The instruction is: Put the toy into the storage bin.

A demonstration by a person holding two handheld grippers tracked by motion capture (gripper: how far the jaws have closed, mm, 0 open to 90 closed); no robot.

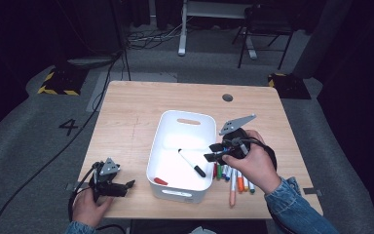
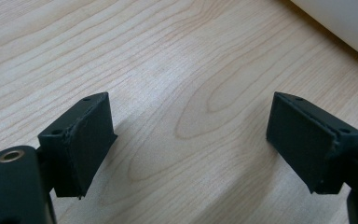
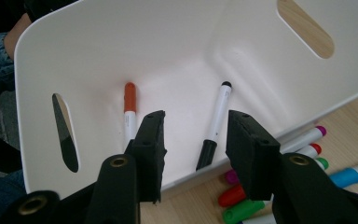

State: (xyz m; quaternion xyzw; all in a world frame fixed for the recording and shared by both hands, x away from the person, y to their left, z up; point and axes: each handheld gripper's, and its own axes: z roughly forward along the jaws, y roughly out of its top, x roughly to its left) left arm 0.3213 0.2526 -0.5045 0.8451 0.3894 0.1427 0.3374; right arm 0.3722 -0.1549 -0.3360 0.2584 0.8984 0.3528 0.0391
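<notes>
The white bin [image 1: 181, 127] holds a black-capped marker [image 1: 192, 163] and an orange-capped marker [image 3: 129, 114]. The right gripper [image 3: 195, 140], released and empty, hovers at the bin's rim, just above the black-capped marker. The left gripper [image 2: 189, 140] rests open, well apart.

empty right claw [image 3: 193, 156] above white bin [image 3: 102, 51] holding black marker [image 3: 214, 126], red-capped marker [image 3: 129, 114].

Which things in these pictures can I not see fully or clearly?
- Orange marker: in the right gripper view its lower end is hidden behind the right tongs.
- Markers on the table: in the high view the right hand covers their upper ends, so their count is unclear; in the right gripper view the edge cuts them off.
- White bin: in the left gripper view the edge leaves one corner.
- Marker lettering: too small.
</notes>
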